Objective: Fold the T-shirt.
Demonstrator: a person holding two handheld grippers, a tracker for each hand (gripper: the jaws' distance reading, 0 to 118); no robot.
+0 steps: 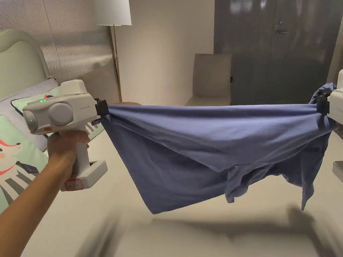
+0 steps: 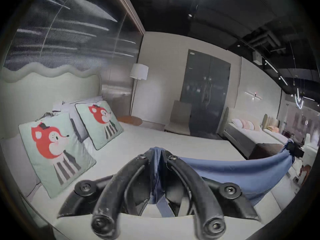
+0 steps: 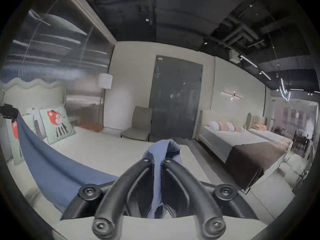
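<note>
the t-shirt (image 1: 207, 150) hangs above the bed (image 1: 187, 234), stretched between the left gripper (image 1: 102, 108) at its left end and the right gripper (image 1: 323, 105) at its right. pillows (image 1: 15, 157) lie left of it at the headboard. behind it stand a floor lamp (image 1: 114, 40), a chair (image 1: 211, 80) and a door (image 1: 278, 50).

Soft, dim indoor light; blurred shadows on the bed (image 1: 187, 231); dark fisheye-warped edges in both gripper views.

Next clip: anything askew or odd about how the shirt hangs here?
The T-shirt hangs unevenly: stretched between the left tool and the right tool, its bottom sags to a low point on the left while the right side bunches into dangling folds. Nothing looks damaged.
</note>
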